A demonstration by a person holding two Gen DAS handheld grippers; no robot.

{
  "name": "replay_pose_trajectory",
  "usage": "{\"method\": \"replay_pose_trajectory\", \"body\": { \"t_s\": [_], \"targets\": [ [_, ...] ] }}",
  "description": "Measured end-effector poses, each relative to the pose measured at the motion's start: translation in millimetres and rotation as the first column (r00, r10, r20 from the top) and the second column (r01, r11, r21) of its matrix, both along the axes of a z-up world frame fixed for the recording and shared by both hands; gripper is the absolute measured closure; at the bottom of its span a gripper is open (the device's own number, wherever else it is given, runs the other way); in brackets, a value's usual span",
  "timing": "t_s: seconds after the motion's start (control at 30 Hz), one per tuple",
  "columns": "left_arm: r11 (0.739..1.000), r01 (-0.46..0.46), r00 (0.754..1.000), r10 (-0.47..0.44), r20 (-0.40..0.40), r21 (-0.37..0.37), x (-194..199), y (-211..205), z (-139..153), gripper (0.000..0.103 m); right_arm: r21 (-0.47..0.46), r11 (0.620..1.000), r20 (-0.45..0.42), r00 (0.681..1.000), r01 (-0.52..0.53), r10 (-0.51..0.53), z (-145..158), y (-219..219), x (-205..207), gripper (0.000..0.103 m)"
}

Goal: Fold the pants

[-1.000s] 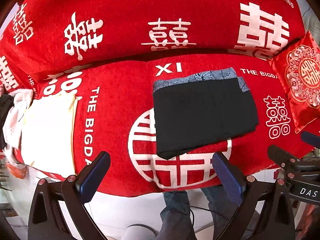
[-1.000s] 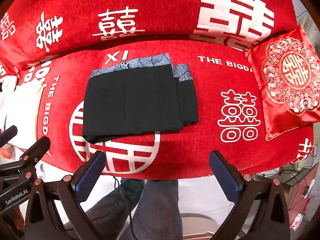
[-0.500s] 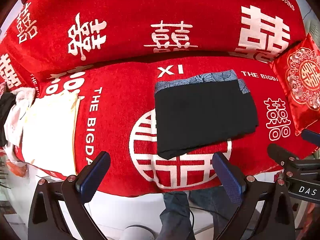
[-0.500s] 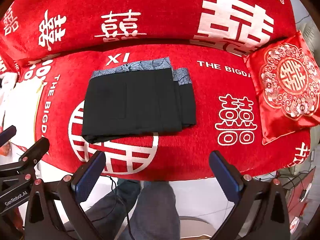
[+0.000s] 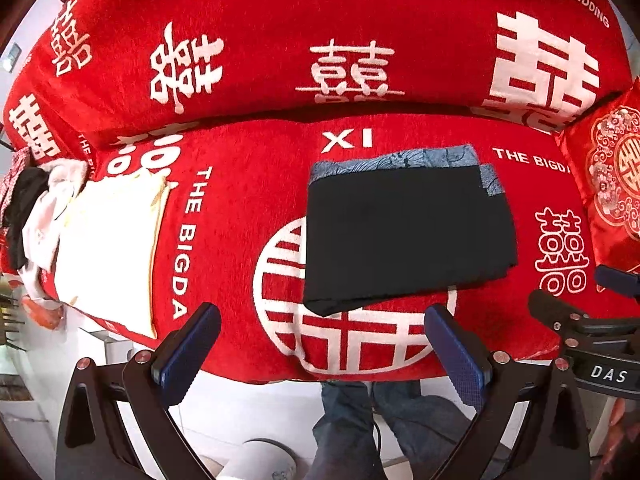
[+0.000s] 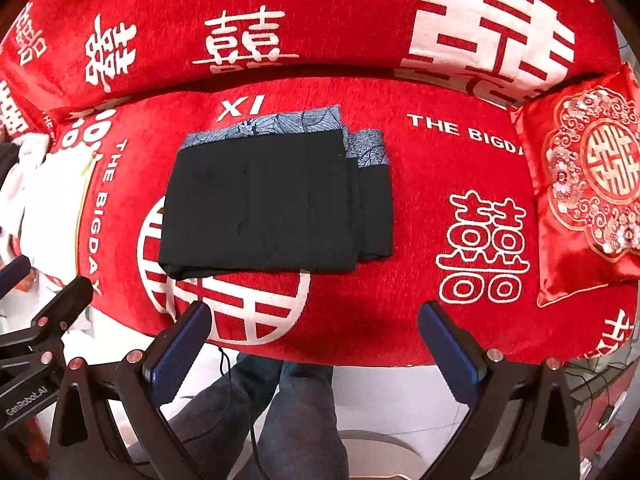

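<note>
Black pants (image 5: 404,236) with a blue-grey patterned waistband lie folded into a flat rectangle on the red sofa seat (image 5: 240,208). They also show in the right wrist view (image 6: 272,204). My left gripper (image 5: 320,344) is open and empty, held in front of the seat's front edge, below the pants. My right gripper (image 6: 312,344) is open and empty too, in front of the seat edge and a little right of the pants. Neither gripper touches the cloth.
A folded cream garment (image 5: 112,248) and a heap of white and dark clothes (image 5: 28,216) lie at the seat's left end. A red embroidered cushion (image 6: 588,184) sits at the right end. The person's jeans-clad legs (image 6: 288,412) stand below the seat.
Both grippers have drifted slightly, so the view has shifted a little. The pants have not moved and both grippers stay open.
</note>
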State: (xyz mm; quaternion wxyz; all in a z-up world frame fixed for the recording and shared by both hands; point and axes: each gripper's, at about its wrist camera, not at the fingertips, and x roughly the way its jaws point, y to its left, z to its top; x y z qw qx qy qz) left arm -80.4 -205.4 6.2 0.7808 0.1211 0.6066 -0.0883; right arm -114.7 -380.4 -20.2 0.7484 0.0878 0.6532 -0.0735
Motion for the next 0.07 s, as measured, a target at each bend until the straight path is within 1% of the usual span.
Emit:
{"method": "replay_pose_trajectory", "body": {
  "t_s": [0.07],
  "targets": [
    [1.0,-0.003,1.0,0.003,-0.001,0.006,-0.6,-4.4,2.0,0.001,0.008,1.0,-0.003,1.0,-0.015,0.015,-0.2,-3.3,1.0,0.0]
  ]
}}
